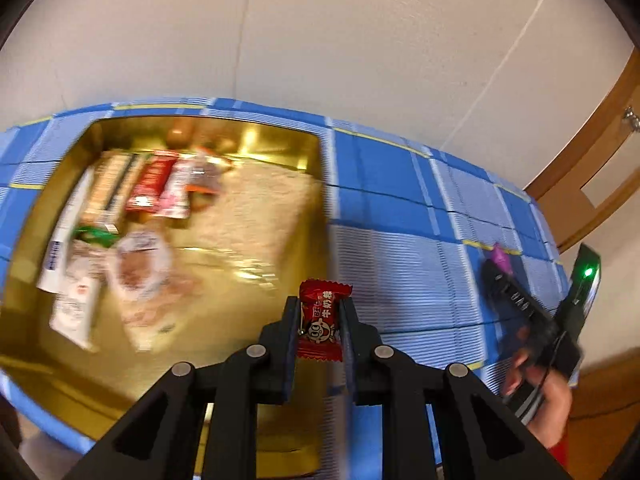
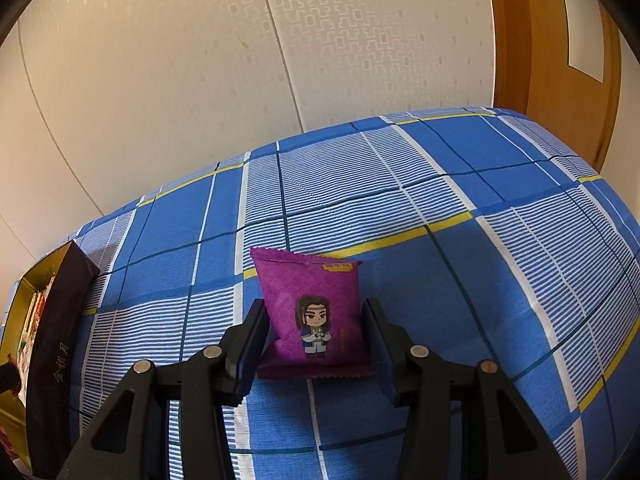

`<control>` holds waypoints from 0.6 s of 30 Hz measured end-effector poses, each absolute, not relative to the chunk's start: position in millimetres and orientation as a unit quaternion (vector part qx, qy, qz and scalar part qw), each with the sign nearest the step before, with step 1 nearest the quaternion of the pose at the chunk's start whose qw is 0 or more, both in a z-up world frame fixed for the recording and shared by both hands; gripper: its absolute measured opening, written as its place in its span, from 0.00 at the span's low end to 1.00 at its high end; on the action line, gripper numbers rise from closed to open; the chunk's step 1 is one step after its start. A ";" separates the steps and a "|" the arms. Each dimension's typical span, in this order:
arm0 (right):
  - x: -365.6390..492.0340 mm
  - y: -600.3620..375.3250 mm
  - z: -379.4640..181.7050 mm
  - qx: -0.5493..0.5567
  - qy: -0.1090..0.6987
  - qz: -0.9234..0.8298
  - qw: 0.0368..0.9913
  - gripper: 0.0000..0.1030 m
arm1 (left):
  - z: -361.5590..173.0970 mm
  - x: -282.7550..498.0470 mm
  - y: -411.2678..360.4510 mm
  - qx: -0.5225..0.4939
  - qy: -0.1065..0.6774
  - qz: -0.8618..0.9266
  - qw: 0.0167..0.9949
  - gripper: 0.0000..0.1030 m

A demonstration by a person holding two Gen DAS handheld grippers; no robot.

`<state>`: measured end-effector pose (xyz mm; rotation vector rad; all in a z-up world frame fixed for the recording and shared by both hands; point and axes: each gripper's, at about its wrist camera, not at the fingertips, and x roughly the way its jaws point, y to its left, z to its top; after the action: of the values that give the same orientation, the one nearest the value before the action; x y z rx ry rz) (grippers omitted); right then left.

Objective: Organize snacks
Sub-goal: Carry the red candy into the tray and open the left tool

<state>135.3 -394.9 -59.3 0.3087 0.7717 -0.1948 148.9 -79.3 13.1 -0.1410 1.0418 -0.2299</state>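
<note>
My left gripper (image 1: 320, 304) is shut on a small red wrapped candy (image 1: 320, 322), which hangs over the right rim of a gold tray (image 1: 256, 136). Several snack packets (image 1: 152, 184) lie blurred in the tray's left half. In the right wrist view my right gripper (image 2: 315, 305) is shut on a purple snack packet (image 2: 308, 276) with a cartoon figure. The packet stands upright over the blue plaid cloth (image 2: 400, 184). That right gripper (image 1: 500, 270) also shows at the right of the left wrist view, held by a hand (image 1: 552, 396), with the purple packet (image 1: 502, 258) at its tip.
The tray's dark outer wall (image 2: 60, 320) stands at the far left of the right wrist view. A pale wall runs behind the cloth-covered surface. A wooden door (image 2: 540, 60) is at the right. The cloth's right edge drops off near the door.
</note>
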 end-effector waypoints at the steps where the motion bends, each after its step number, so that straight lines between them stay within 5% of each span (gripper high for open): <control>1: 135.4 -394.6 -59.3 0.150 0.374 -0.095 0.910 0.48 | 13.9 146.4 -71.7 -0.064 0.495 -0.108 0.860 0.19; 18: 125.9 -359.7 -36.8 0.085 0.337 -0.086 0.934 0.45 | -17.8 129.9 -8.6 0.016 0.517 -0.080 0.852 0.19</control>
<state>125.9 -359.8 -36.8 0.1730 0.6899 -0.1763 129.9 -8.6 -17.8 0.0335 1.0885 -0.1689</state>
